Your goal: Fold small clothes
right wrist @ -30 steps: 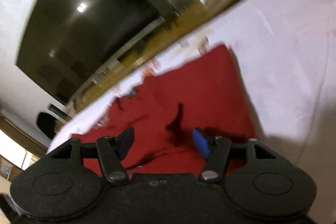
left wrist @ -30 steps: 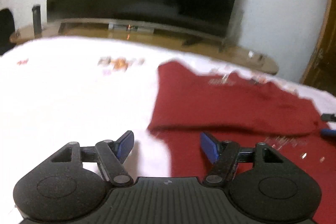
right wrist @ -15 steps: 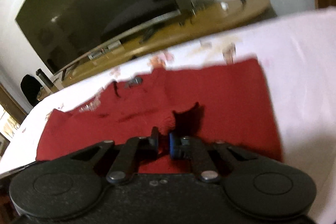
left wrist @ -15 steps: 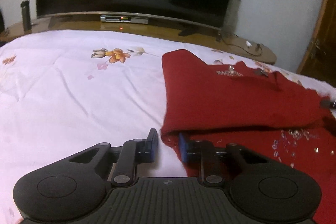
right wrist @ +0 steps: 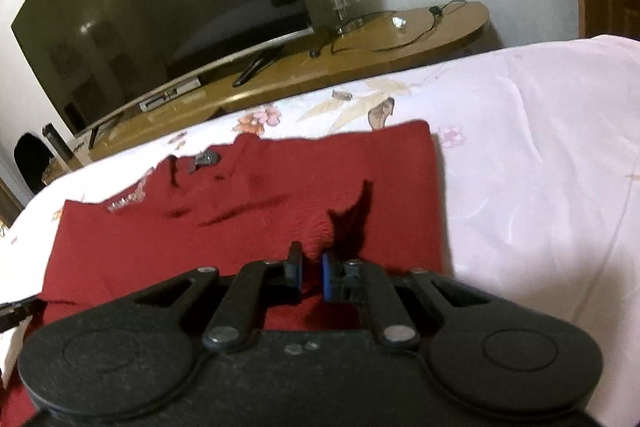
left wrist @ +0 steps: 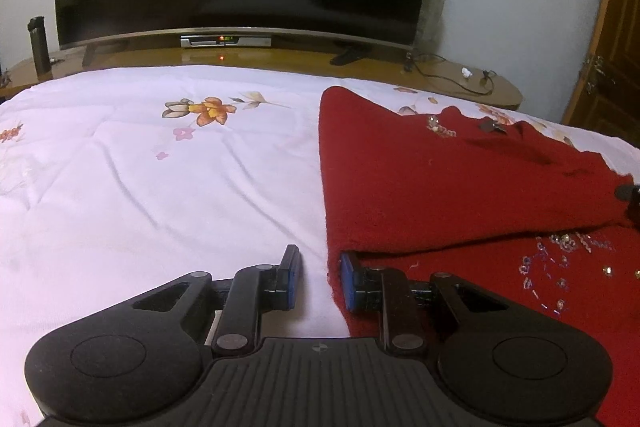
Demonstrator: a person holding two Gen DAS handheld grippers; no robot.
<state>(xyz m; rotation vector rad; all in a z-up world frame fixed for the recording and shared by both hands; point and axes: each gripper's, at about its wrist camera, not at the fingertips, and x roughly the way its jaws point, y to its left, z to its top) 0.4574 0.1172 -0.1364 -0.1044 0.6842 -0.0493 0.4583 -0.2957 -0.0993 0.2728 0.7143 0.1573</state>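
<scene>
Red knit top (left wrist: 440, 187), beaded trim; no label legible.

The left gripper (left wrist: 316, 277) is pointing forward and down, its blue-padded jaws standing narrowly apart after just closing in, the right-hand pad (left wrist: 347, 281) touching red cloth at its edge. The right gripper (right wrist: 311, 269) is also tilting downward, its jaws having just drawn almost together, pinching a raised fold of red cloth between the pads
</scene>
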